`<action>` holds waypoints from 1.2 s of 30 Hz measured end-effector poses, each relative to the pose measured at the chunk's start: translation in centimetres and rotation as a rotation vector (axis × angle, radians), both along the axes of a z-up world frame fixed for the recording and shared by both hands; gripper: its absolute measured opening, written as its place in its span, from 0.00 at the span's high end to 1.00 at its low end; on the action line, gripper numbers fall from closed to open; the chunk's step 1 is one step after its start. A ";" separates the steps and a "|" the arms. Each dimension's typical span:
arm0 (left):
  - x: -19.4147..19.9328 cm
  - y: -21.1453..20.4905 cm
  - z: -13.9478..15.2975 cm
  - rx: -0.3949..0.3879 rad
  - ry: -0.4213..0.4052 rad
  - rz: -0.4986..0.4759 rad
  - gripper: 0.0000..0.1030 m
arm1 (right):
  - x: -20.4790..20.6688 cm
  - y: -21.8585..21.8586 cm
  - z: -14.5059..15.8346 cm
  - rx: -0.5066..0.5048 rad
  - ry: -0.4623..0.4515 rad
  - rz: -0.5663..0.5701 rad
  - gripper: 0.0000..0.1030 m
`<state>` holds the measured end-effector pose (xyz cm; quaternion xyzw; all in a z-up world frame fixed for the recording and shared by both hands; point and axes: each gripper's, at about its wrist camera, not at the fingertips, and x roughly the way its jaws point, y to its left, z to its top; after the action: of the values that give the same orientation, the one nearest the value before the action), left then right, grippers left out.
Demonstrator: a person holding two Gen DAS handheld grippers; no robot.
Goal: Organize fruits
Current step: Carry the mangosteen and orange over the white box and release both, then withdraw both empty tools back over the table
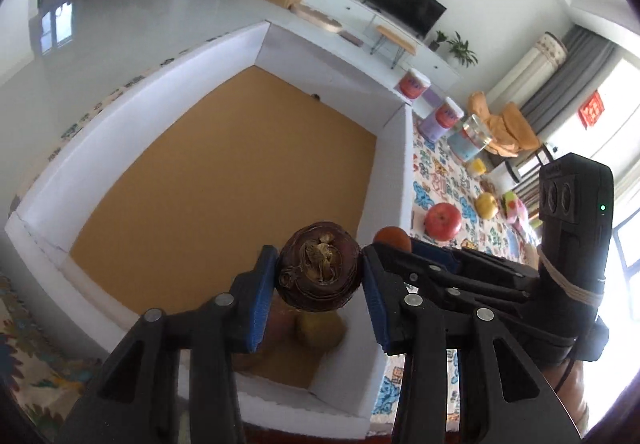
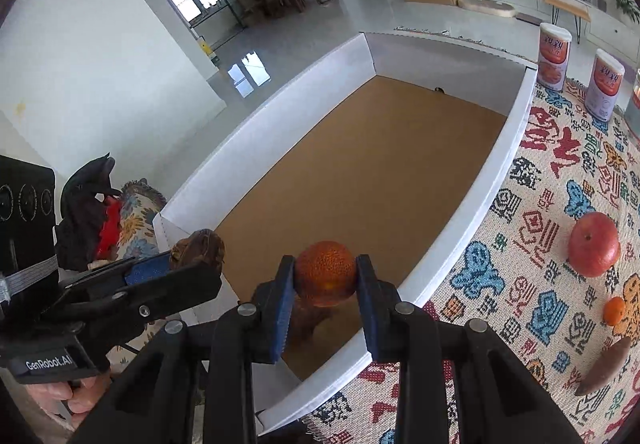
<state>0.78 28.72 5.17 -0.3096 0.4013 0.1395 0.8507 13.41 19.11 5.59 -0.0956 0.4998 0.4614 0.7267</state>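
Pinching a dark brown mangosteen (image 1: 318,271), the left tongs (image 1: 320,280) hang over the white box (image 1: 394,148); a red apple (image 1: 442,222) sits on the patterned cloth (image 1: 448,180). Right view: right tongs (image 2: 325,280) clamp an orange (image 2: 325,273) above the box's near end.

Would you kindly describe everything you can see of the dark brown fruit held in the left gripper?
The dark brown fruit is round, with a glossy, leathery-looking rind and a dried, yellowish-brown, crumpled calyx facing the left wrist camera. The left gripper clamps it by its sides between two blue pads, above the near end of the white-walled box. In the right wrist view it shows as a brown lump beside the orange.
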 end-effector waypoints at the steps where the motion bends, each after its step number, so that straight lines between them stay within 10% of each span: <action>1: 0.4 0.4 -1.0 0.011 0.028 0.016 0.58 | 0.0 0.7 -0.8 -0.017 -0.002 -0.001 0.70; 6: 0.9 1.0 -3.8 0.032 0.096 0.050 0.45 | 0.7 1.1 -2.9 -0.023 0.020 -0.053 0.62; 9: 0.6 -0.2 -3.0 0.049 0.055 0.038 0.31 | 0.7 -1.2 -1.5 0.047 -0.007 -0.089 0.35; 16: 1.9 -8.2 -0.1 0.091 -0.041 -0.176 0.24 | 0.1 -12.9 0.4 0.095 -0.214 -0.278 0.08; 25: 5.9 -24.5 -4.1 0.165 0.005 -0.596 0.17 | 0.7 -34.9 -8.6 -0.195 -0.300 -0.793 0.06; 36: 11.2 -26.3 -12.1 0.375 0.078 -0.538 0.15 | -0.6 -40.8 -11.4 -0.241 -0.319 -0.905 0.06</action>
<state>11.96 2.39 -6.92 -0.0249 0.4683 -0.0068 0.8832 12.82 -21.66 -5.80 -0.0216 0.4237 0.0184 0.9054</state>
